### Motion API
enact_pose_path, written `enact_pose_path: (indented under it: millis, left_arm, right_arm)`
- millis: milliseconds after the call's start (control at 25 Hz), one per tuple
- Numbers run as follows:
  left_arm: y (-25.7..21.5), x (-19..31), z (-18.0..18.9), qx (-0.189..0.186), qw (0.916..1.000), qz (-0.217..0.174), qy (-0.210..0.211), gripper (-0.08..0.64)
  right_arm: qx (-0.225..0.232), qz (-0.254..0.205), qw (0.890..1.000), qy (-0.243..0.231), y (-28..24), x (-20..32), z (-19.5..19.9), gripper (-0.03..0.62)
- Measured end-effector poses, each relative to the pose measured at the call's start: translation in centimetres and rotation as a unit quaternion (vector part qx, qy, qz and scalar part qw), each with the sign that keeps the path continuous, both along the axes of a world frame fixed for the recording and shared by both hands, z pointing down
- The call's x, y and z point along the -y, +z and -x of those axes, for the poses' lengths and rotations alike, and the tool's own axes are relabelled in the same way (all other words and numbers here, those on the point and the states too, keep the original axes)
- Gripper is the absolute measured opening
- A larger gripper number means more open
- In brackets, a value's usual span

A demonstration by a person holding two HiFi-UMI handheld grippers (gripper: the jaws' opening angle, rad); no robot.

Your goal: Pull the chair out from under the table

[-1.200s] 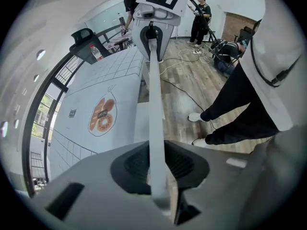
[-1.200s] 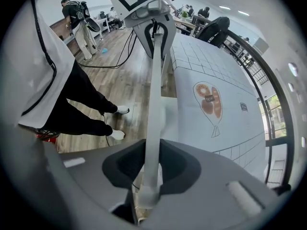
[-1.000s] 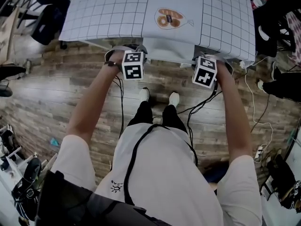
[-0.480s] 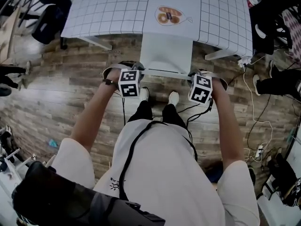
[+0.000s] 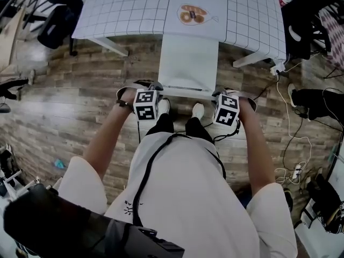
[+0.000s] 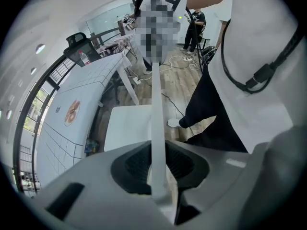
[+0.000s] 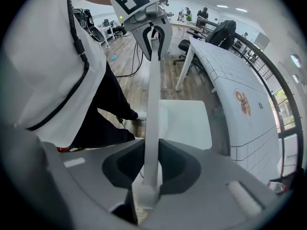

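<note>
The white chair [image 5: 188, 58] is standing in front of the person. Its seat is showing almost whole on the near side of the gridded surface [image 5: 134, 9], and its far edge is lying right at the rim of that surface. Both tongs are clamping the thin top rail of the chair's back. The left tongs [image 5: 150, 93] are gripping one end, with the dark pads [image 6: 132, 164] pressing on either side of the rail [image 6: 157, 109]. The right tongs [image 5: 223, 98] are gripping the other end the same way, the rail [image 7: 152, 95] running up between the jaws.

The step in hand looks like drawing the chair straight back over the wooden floor [image 5: 64, 101]. To do it well, both sides should be pulling evenly so the chair is not twisting. The pull should be going level rather than up, since lifting would tip the back. The grip should be holding firm, as the rail is slim and smooth and could slide through. The person's shoes [image 5: 198, 110] are standing just behind the chair, so the feet need to be stepping back too.

In the head view the marker cubes are covering the tips of the tongs. The seat is hiding the chair's legs. Whether the seat's far edge is clearing the surface is hard to judge.
</note>
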State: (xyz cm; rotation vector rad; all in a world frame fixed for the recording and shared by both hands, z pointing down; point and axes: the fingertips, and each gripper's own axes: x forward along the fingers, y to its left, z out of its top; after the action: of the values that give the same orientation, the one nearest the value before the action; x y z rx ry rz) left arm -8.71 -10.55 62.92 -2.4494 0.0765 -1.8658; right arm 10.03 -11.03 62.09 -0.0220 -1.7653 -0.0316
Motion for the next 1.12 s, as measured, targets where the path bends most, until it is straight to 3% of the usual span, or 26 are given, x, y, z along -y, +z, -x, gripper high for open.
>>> enact_pose_path:
  millis: [280,480,760,1120]
  left_arm:
    - [0.2,-3.0,0.1,0.001,0.9998,0.018,-0.005,0.081]
    - [0.2,-2.8,-0.1,-0.002,1.0000,0.001,-0.009,0.084]
    - [0.1,-2.5,-0.5,-0.013,0.9986,0.016,-0.049,0.104]
    - [0.8,-1.7,-0.9,0.009,0.9957,0.013,-0.091,0.140]
  right_arm:
    - [0.001,0.008,1.000,0.001,-0.3,-2.5,0.1,0.086]
    - [0.018,0.015,1.000,0.008,0.1,-2.9,-0.3,0.089]
    - [0.077,0.028,0.996,0.026,-0.3,-2.7,-0.6,0.097]
    - [0.105,0.023,0.994,0.015,-0.4,-2.5,-1.1,0.094]
